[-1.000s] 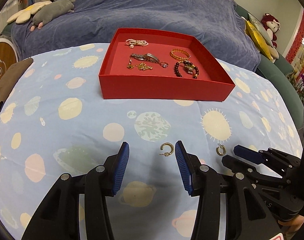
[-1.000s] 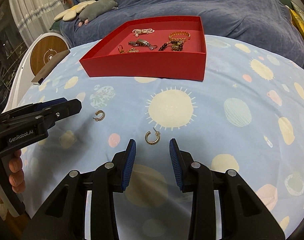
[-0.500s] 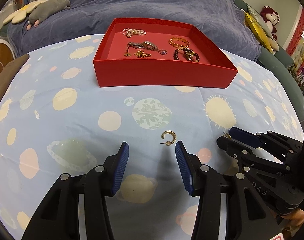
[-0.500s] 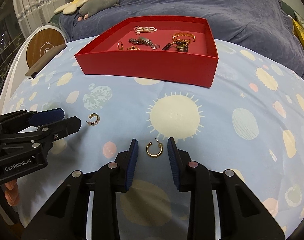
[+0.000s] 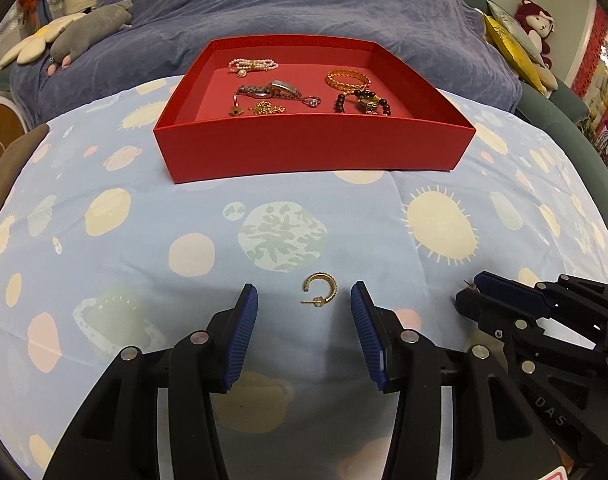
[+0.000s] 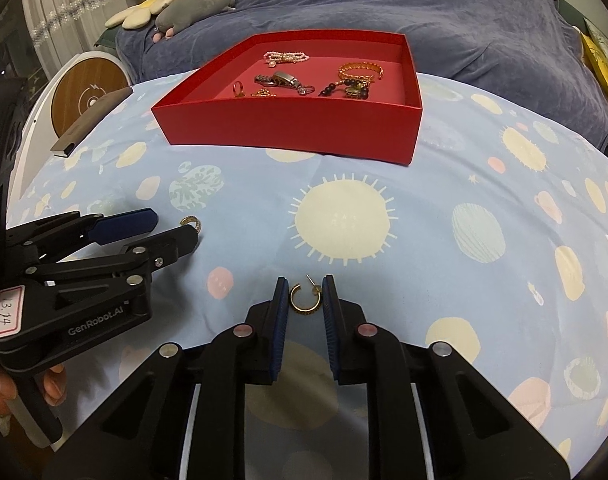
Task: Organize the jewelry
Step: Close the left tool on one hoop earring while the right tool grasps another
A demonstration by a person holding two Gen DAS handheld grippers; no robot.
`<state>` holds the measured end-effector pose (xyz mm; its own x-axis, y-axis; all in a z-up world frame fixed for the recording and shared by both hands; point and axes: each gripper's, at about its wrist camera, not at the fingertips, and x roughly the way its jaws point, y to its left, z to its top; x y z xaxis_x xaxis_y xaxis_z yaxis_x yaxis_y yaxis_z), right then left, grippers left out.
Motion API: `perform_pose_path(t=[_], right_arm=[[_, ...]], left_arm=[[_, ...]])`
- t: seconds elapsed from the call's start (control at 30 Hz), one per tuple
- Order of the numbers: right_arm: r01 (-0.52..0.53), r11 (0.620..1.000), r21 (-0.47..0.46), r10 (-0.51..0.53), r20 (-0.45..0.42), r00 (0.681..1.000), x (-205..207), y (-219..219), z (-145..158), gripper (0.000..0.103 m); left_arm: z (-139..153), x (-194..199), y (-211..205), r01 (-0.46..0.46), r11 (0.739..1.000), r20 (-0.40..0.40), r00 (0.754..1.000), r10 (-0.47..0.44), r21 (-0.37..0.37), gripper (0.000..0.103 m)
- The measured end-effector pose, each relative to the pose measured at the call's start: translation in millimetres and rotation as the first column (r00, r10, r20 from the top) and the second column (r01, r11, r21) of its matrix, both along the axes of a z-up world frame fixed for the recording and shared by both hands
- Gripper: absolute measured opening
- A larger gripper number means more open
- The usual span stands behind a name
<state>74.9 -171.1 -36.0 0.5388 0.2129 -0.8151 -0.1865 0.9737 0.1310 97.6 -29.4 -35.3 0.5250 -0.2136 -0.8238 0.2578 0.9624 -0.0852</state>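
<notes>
A pale blue cloth printed with suns and planets (image 5: 104, 184) covered the rounded surface. Behind it stretched a slate-blue plush blanket (image 5: 304, 4), on which a grey stuffed animal (image 5: 92, 32) lay touching a cream flower-shaped cushion (image 5: 28, 44). At the left edge stood a white disc with a round wooden face (image 6: 88, 88), with a flat brown case (image 6: 88, 120) resting on the cloth just in front of it. A red plush monkey (image 5: 534, 20) sat behind yellow cushions (image 5: 512, 48), and pale curtains (image 6: 68, 12) hung at the far left.

Dim warm indoor light, soft shadows, sharp focus, fisheye-bent edges
</notes>
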Motion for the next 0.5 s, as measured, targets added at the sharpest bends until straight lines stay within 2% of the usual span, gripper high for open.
perform_pose_path(t=[0.1, 0.17, 0.23, 0.33, 0.43, 0.5], right_arm=[[0.001, 1.000, 0.004, -0.001, -0.003, 1.000, -1.2, -2.2, 0.7, 0.017], [0.005, 1.000, 0.009, -0.005, -0.006, 1.000, -1.0, -3.7, 0.8, 0.017], [0.008, 1.000, 0.010, -0.008, -0.007, 1.000, -1.2, -4.8, 1.0, 0.016], [0.011, 1.000, 0.011, -0.010, -0.007, 1.000, -2.1, -6.3, 1.6, 0.016], [0.010, 1.000, 0.011, -0.010, -0.006, 1.000, -2.2, -6.6, 1.9, 0.016], [0.011, 1.000, 0.011, -0.011, -0.006, 1.000, -2.3, -6.7, 2.1, 0.016]], left_arm=[[-1.4, 0.2, -7.3, 0.013, 1.000, 0.014, 1.000, -0.013, 0.016, 0.044], [-2.0, -0.2, -11.2, 0.016, 0.999, 0.026, 1.000, -0.017, 0.030, 0.040], [-2.4, -0.5, -13.7, 0.021, 0.999, 0.036, 0.999, -0.022, 0.040, 0.030], [-2.8, 1.0, -13.1, 0.013, 0.999, 0.042, 0.999, -0.015, 0.046, 0.021], [-2.6, 1.5, -13.0, 0.008, 0.999, 0.043, 0.999, -0.010, 0.047, 0.014], [-2.5, 1.6, -13.2, 0.010, 0.999, 0.043, 0.999, -0.012, 0.043, 0.014]])
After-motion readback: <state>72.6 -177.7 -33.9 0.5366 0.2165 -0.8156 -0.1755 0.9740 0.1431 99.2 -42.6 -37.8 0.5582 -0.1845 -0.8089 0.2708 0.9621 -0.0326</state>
